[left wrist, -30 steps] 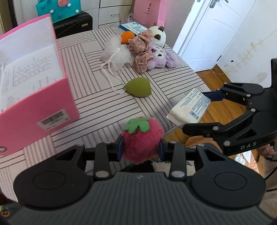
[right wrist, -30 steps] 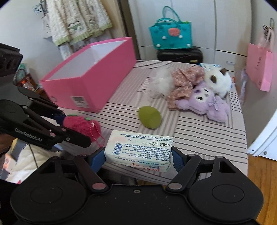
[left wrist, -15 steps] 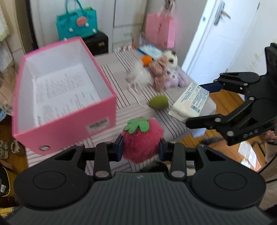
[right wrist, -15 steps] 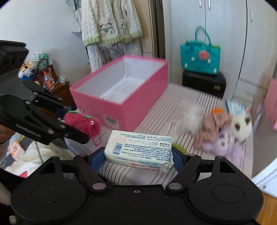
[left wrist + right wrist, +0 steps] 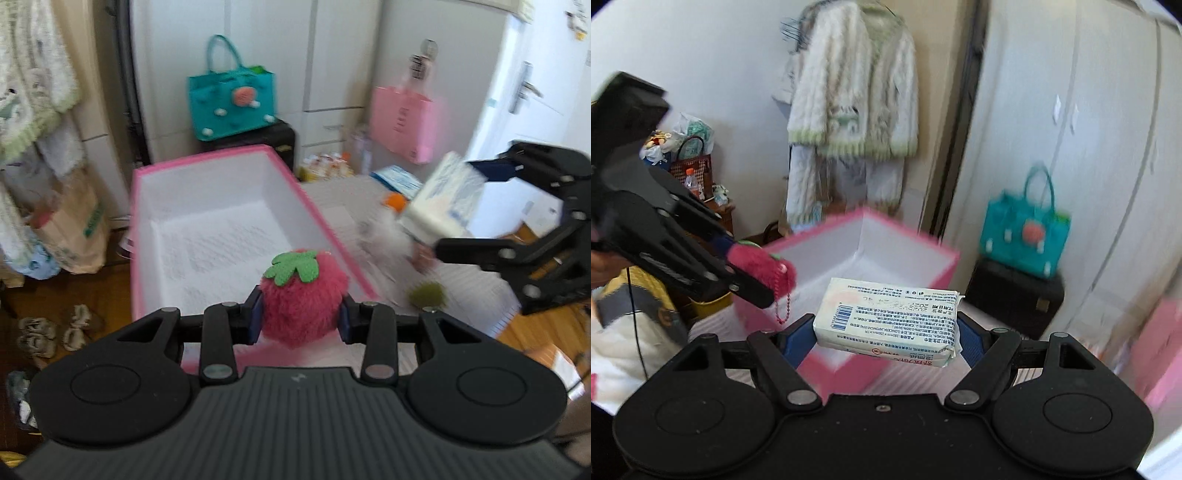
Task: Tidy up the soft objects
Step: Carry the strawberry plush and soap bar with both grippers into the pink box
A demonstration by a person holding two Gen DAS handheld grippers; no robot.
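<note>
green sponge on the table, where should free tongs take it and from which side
Take the green sponge across its rounded middle, coming straight down from above. It lies loose on the striped table, apart from the pink box, so both sides look open. Blur hides its exact shape.

Fuzzy pink strawberry plush (image 5: 301,297) and white tissue pack (image 5: 888,321), both airborne near open pink box (image 5: 221,229).

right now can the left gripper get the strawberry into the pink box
Probably yes. The left gripper holds the strawberry just at the pink box's near edge; the box is open-topped with nothing visible blocking it.
</note>
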